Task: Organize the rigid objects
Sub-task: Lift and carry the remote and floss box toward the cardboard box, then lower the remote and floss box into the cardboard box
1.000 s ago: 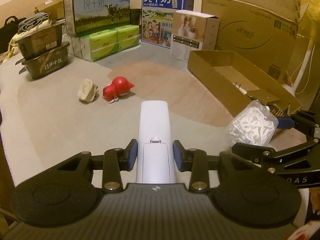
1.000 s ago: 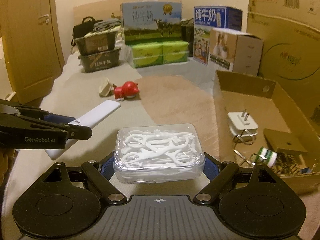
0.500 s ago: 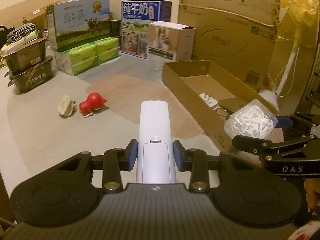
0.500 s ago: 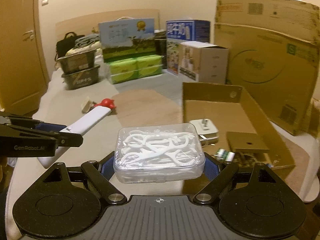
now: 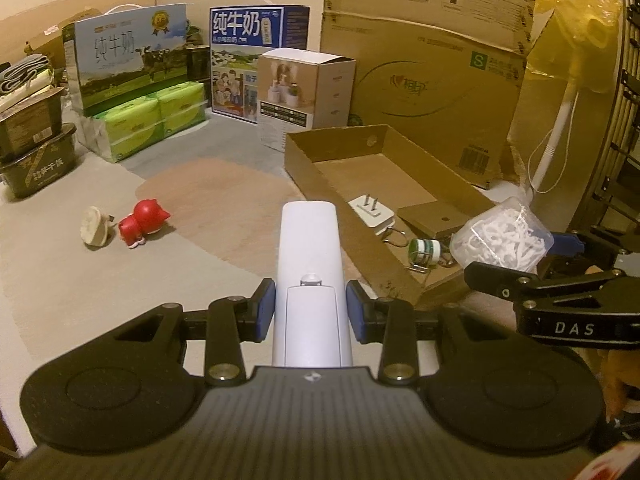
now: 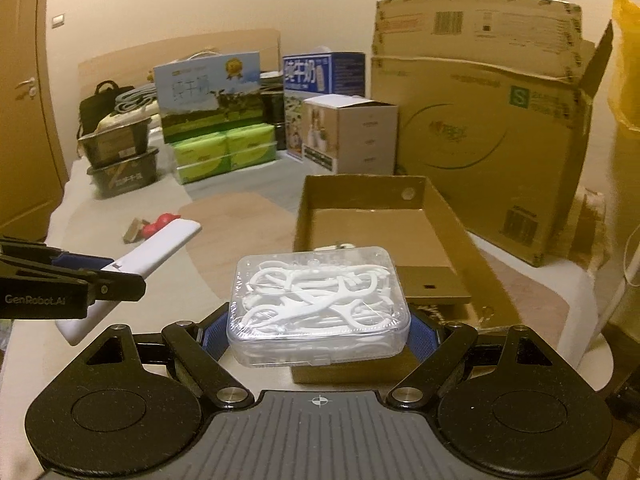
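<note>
From the left wrist view, my left gripper (image 5: pixel 311 306) was pinching the white remote (image 5: pixel 310 264) across its narrow width, blue pads on either flank. The remote's long axis ran straight ahead along the fingers, its far end pointing at the near left wall of the open cardboard tray (image 5: pixel 352 236), which lay ahead and to the right. Inside the tray I could see a white plug (image 5: pixel 370 214), a small green-and-white roll (image 5: pixel 424 248) and a flat brown card (image 5: pixel 434 220). My right gripper (image 5: pixel 520 256) came in from the right, carrying the clear floss-pick box (image 5: pixel 500 238) over the tray's near end, so I judged it the nearer hand to drop first. A red toy (image 5: pixel 142 222) and a beige plug (image 5: pixel 94 230) lay well apart on the left.

From the right wrist view, my right gripper (image 6: pixel 318 334) stood wide yet clamped on the floss-pick box (image 6: pixel 318 304), long side across the fingers. The tray (image 6: pixel 452 224) lay directly ahead and below, its length running away from me. The left gripper (image 6: pixel 92 276) held the remote (image 6: pixel 160 246) to the left, outside the tray wall.
</note>
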A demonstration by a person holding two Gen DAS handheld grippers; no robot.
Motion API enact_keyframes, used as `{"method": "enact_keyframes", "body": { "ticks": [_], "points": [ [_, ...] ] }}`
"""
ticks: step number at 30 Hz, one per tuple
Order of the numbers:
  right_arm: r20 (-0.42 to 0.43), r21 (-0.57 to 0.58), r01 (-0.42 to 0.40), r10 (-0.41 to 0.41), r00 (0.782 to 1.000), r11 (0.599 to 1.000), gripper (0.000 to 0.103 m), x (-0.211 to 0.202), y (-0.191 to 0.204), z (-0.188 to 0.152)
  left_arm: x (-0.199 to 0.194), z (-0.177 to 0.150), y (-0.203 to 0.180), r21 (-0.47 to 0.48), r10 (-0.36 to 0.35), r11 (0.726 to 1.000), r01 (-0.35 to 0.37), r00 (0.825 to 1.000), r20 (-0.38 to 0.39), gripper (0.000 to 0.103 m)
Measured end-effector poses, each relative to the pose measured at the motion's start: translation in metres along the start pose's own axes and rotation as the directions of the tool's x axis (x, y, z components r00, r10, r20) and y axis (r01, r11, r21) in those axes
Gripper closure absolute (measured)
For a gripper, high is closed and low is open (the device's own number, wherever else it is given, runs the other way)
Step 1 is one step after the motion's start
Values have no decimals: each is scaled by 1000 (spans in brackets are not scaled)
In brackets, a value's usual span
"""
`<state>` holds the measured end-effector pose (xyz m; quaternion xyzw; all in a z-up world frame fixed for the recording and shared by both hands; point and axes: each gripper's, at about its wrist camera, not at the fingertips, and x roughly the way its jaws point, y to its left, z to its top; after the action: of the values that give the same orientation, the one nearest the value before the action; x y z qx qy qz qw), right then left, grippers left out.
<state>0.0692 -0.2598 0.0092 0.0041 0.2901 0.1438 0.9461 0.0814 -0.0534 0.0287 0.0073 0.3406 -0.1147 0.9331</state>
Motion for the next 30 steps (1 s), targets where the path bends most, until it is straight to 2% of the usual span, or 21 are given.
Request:
{"method": "enact_keyframes", "body": {
  "ticks": [17,30],
  "points": [
    [9,48,70,-70,997,996,17,-2,-51,6,25,27,-47,20,-60,998,60,998,1,69],
    [7,33,83,-84,996,996,17,24,-89,30,67,59,-65,-4,-67,998,67,998,-15,69]
  ]
}}
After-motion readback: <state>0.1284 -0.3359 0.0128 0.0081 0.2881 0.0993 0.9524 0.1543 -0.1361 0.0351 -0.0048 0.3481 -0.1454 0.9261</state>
